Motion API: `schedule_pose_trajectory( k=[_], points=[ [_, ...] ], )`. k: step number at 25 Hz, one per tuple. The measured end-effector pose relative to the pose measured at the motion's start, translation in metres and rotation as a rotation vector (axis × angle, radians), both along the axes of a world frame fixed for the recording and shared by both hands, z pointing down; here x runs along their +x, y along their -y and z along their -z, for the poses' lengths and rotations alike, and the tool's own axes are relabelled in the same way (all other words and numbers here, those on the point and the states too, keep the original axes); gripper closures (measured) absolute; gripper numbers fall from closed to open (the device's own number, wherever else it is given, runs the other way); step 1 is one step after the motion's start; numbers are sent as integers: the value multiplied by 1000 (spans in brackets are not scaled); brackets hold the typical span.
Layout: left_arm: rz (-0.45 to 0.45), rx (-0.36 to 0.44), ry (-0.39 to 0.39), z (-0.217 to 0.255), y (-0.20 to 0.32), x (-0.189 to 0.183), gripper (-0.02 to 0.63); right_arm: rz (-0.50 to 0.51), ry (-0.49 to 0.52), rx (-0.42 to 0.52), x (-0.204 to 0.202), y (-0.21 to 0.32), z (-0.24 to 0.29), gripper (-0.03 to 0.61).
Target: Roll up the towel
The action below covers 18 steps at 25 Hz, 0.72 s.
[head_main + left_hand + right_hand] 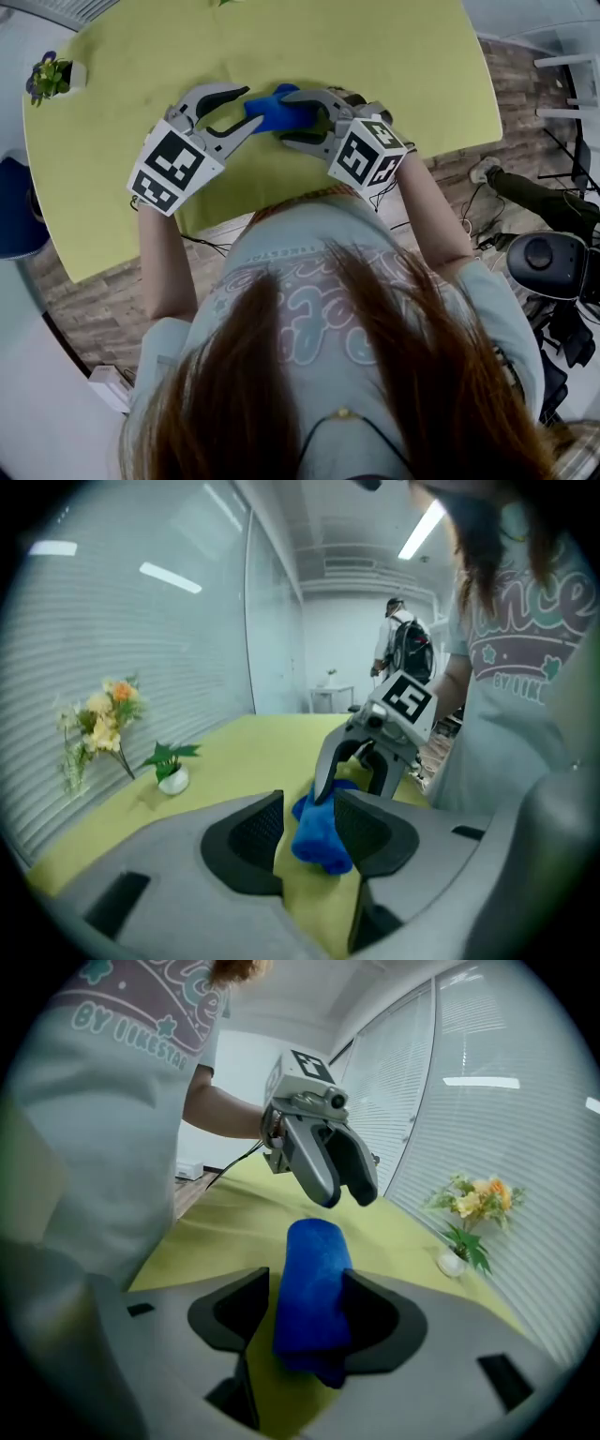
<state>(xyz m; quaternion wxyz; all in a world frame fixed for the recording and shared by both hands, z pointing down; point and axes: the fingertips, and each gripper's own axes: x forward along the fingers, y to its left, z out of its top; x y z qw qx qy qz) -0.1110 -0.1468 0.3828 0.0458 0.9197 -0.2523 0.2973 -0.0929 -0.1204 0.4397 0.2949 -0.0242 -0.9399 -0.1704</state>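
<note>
A yellow-green cloth point(169, 187) is covering the table point(403, 56), which is standing on a wood-patterned floor point(103, 300) beside a wall of white blinds point(131, 630). A small potted plant point(52, 77) is sitting at the table's far left edge. The gripper views are showing what the head view is not: a bunch of flowers point(101, 714) against the blinds and, from the left gripper view, a person with a backpack point(405, 644) standing far down the room. The blue towel point(274, 111), already rolled, is lying on the cloth between the two grippers. The left gripper point(251, 106) is reaching around one end and the right gripper point(286, 117) around the other. Each one's jaws are standing spread about its end of the roll — the towel is sitting close against one pad, with cloth showing beside the other.
</note>
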Motion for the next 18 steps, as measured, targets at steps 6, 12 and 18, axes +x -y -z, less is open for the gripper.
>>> schedule_pose_trajectory(
  k=[6,12,18],
  points=[
    [-100,14,156,-29,-22,12,445,-24,2,6,0,2,1,339],
    [-150,43,269,-45,-30,15,426,-40,-10,28,0,3,0,342],
    [-172,91,358,-54,-32,14,419,-62,-7,128,13,4,5,345]
  ],
)
